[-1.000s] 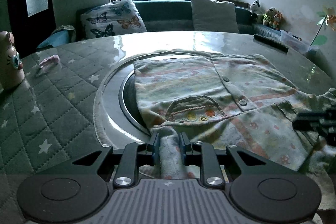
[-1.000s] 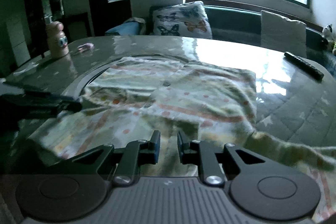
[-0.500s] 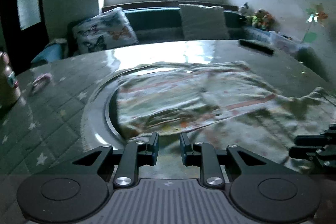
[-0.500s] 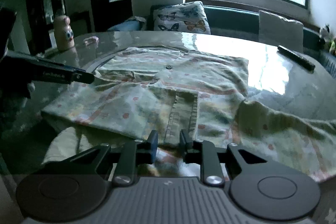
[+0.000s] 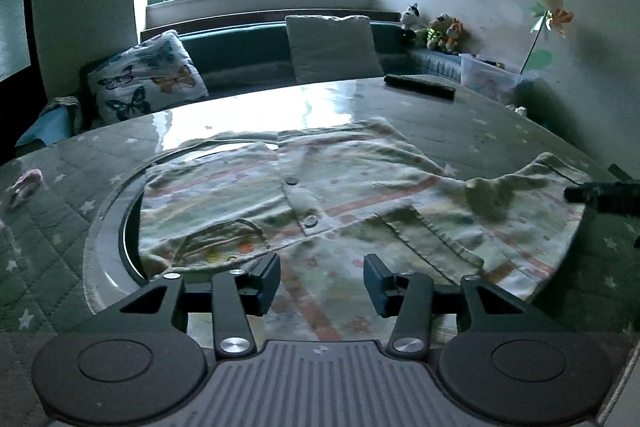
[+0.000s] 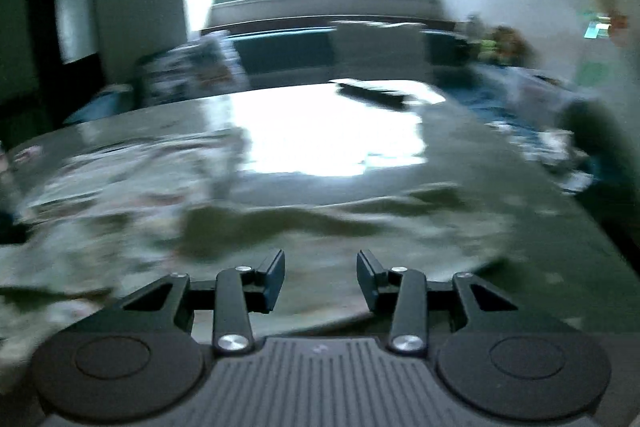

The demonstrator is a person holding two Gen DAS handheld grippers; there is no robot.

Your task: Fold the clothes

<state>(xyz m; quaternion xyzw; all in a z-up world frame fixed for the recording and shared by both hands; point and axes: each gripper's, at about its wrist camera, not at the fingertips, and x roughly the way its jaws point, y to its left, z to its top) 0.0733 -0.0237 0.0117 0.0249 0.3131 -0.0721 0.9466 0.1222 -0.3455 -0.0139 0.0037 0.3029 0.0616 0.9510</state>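
A pale patterned button shirt (image 5: 304, 195) lies spread on the round table, its lower half folded up over the front, a bunched sleeve (image 5: 504, 187) at the right. My left gripper (image 5: 322, 277) is open and empty just above the shirt's near edge. My right gripper (image 6: 320, 277) is open and empty over the right part of the shirt (image 6: 280, 223); that view is blurred by motion. The right gripper's fingertips (image 5: 600, 193) show at the right edge of the left wrist view.
The table (image 5: 460, 131) has a quilted star cover and a round inset ring (image 5: 108, 227). A dark remote (image 5: 420, 87) lies at the far side. A small pink item (image 5: 26, 181) lies at the left. A sofa with cushions (image 5: 148, 83) stands behind.
Both grippers have let go of the shirt and opened. The folded part now lies on the shirt. The right gripper is swinging to the right.
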